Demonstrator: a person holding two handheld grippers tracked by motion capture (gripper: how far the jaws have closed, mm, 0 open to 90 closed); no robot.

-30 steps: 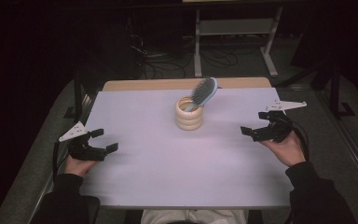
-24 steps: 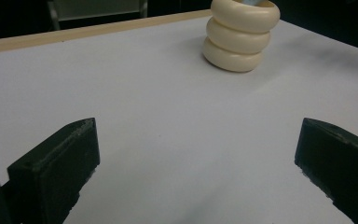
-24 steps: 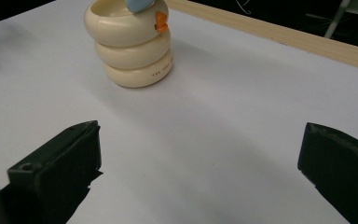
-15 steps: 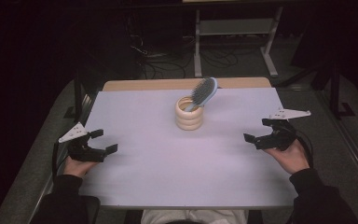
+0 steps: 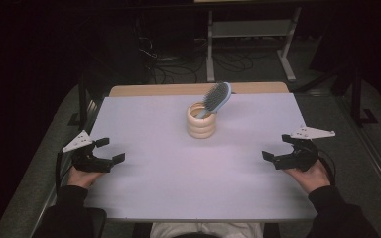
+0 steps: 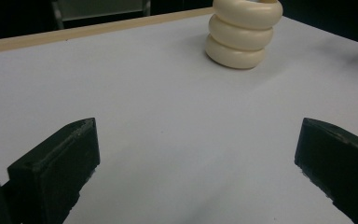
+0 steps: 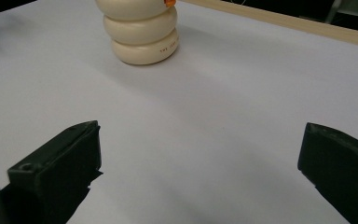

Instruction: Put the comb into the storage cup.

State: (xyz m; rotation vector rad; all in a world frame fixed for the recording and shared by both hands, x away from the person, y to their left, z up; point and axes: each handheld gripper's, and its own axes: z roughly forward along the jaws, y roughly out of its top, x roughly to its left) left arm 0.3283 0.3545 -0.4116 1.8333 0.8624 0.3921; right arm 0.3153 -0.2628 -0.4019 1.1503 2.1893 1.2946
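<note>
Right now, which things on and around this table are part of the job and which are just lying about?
Part of the job: hairbrush, standing in the cream ringed holder; left tongs and right tongs, both open.

Lying about: cables and a metal stand on the floor behind.

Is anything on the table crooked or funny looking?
A little. The hairbrush stands handle-down in the cream ringed holder and leans to one side, so its bristly head hangs out past the rim. Nothing looks spilled or broken. Both grippers, left and right, sit open at the table edges, away from it.
</note>
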